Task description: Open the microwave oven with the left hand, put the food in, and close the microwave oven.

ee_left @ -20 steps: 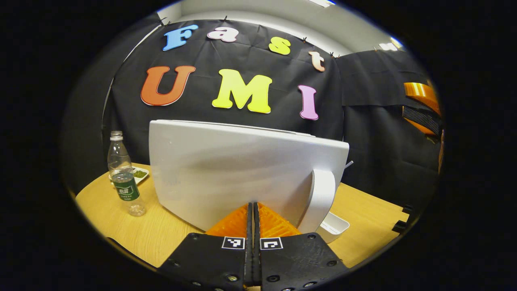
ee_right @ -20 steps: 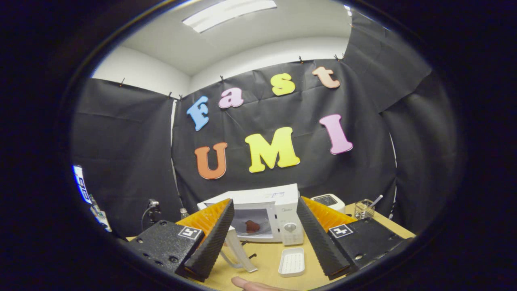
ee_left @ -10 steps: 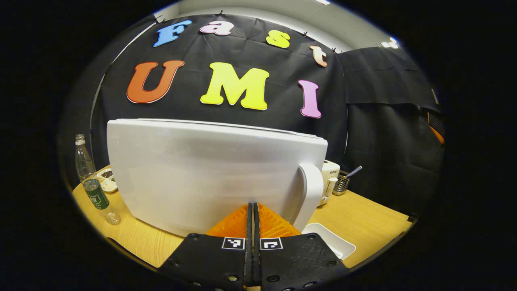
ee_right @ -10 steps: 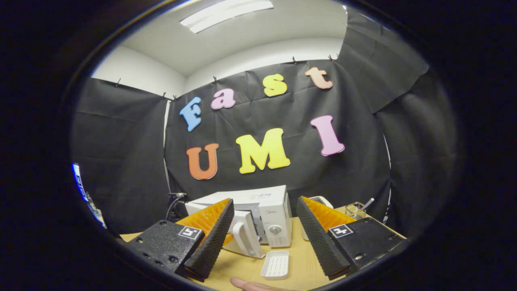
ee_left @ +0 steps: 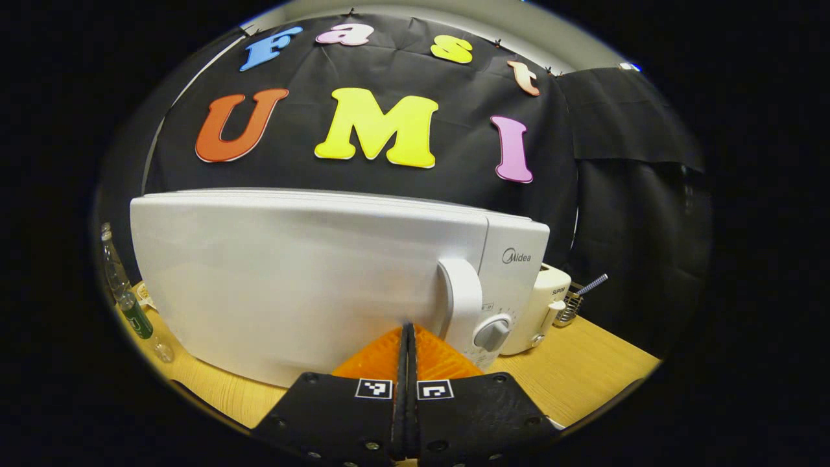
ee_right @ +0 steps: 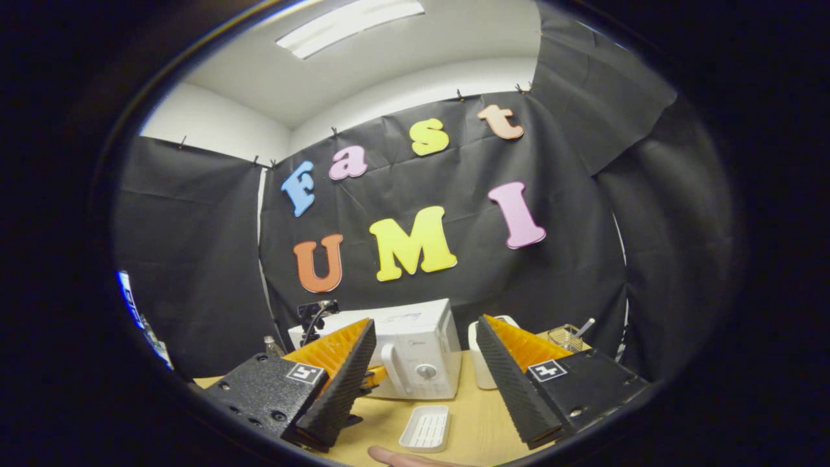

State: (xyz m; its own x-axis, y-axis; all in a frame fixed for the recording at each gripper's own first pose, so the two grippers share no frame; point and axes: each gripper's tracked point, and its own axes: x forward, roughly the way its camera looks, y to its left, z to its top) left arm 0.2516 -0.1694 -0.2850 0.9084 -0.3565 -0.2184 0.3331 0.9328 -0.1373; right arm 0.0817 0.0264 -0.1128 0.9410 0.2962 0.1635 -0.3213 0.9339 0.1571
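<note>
Your left gripper (ee_left: 406,334) has its 2 fingers pressed together with nothing between them, and in the left gripper view its tip sits at the lower centre of the frame, right against the door of the white box-shaped microwave oven (ee_left: 311,279). Whether it actually touches the door, you cannot tell. At the far left edge of that view stands a clear plastic bottle with a green label (ee_left: 126,301) on the light wooden table (ee_left: 583,360). The microwave door lies flush with the body, shut, and spans the middle of the frame. Just right of your fingertips is the white curved door handle (ee_left: 462,298), then the grey round dial (ee_left: 491,334) on the control panel. Further right, beside the oven, stand a white toaster (ee_left: 541,308) and a small wire basket (ee_left: 570,308) with a stick in it.

Your right gripper (ee_right: 425,370) is spread wide and holds nothing. In the right gripper view the microwave oven (ee_right: 415,353) shows between its 2 fingers, well apart from them. Below it, at the lower centre, a white ribbed rectangular tray (ee_right: 426,428) lies on the table (ee_right: 480,415), and a fingertip of a hand (ee_right: 395,456) shows at the bottom edge.
</note>
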